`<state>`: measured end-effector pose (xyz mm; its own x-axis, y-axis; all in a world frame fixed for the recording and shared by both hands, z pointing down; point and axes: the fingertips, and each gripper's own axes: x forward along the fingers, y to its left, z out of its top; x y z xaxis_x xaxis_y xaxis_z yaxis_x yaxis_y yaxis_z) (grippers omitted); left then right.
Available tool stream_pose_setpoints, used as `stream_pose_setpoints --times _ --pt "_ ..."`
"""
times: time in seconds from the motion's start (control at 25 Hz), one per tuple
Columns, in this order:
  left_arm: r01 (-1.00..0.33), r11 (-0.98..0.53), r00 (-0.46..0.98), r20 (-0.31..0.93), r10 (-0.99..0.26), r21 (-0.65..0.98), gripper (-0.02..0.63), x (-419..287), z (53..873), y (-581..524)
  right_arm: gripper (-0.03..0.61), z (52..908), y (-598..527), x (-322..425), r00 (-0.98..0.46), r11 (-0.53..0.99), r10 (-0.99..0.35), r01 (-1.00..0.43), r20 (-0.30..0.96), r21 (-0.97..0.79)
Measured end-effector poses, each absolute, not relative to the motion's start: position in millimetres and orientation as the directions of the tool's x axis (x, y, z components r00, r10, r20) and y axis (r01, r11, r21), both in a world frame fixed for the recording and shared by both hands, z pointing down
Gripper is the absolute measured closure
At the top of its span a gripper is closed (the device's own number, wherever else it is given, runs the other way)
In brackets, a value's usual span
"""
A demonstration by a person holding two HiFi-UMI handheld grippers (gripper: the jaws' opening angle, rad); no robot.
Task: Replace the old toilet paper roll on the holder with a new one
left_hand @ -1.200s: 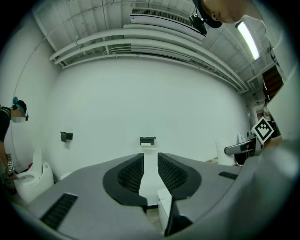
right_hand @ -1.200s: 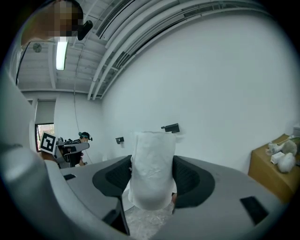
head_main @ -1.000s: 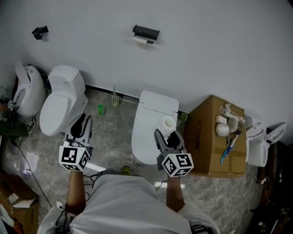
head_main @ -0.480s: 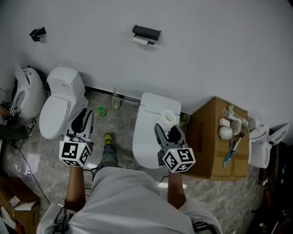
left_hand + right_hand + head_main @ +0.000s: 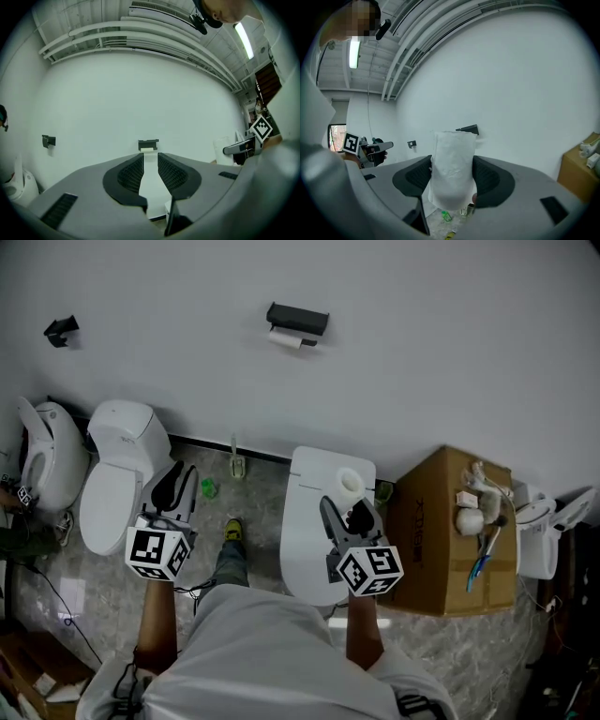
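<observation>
In the right gripper view the new roll (image 5: 452, 168) covers the lower left of the wall holder (image 5: 469, 129). In the head view, at 6 o'clock, the person (image 5: 262, 652) is cut off by the edge. At 3 o'clock the bits (image 5: 473, 512) on the cardboard box (image 5: 427, 531) are too small to name.

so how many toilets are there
3: lid-up toilet far left, second toilet beside it, third toilet by the right claw. White fixture at far right may be a fourth.

I see my right gripper (image 5: 345, 509) carrying a white paper roll (image 5: 350, 486) above the closed toilet (image 5: 309, 549) in the middle. My left gripper (image 5: 176, 479) hangs over the floor beside another toilet (image 5: 112, 474). On the wall, the black holder (image 5: 298, 317) has a thin old roll (image 5: 286, 337) under it. A cardboard box (image 5: 441, 531) stands at the right.
</observation>
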<state>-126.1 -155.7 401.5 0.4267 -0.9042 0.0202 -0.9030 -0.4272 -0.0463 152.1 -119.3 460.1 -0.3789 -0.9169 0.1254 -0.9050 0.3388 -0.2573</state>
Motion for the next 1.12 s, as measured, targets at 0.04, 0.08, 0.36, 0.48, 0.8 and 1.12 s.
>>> stream_pose_setpoints --times 0.04,0.08,0.36,0.48,0.8,1.12 --pt "-0.902 -0.43 0.429 0.024 -0.903 -0.044 0.511 -129 403 -166 0.305 462 -128 150 -0.374 0.332 -0.918 -0.907 0.133 -0.257" --pt "-0.901 -0.432 0.431 0.029 -0.902 -0.042 0.511 -132 404 -176 0.305 464 -138 147 -0.37 0.327 -0.918 -0.91 0.14 -0.255" --pt "-0.891 -0.454 0.452 0.061 -0.89 -0.015 0.511 -156 408 -254 0.305 465 -205 122 -0.349 0.299 -0.92 -0.919 0.177 -0.258" --pt "-0.885 -0.465 0.464 0.063 -0.883 0.001 0.512 -165 407 -291 0.305 462 -237 113 -0.333 0.284 -0.923 -0.927 0.193 -0.246" --pt "-0.861 -0.507 0.508 0.081 -0.857 0.032 0.511 -182 412 -385 0.305 454 -319 94 -0.285 0.237 -0.936 -0.945 0.207 -0.227" --pt "-0.819 -0.572 0.574 0.103 -0.813 0.049 0.511 -181 426 -466 0.305 459 -384 89 -0.208 0.155 -0.953 -0.96 0.221 -0.234"
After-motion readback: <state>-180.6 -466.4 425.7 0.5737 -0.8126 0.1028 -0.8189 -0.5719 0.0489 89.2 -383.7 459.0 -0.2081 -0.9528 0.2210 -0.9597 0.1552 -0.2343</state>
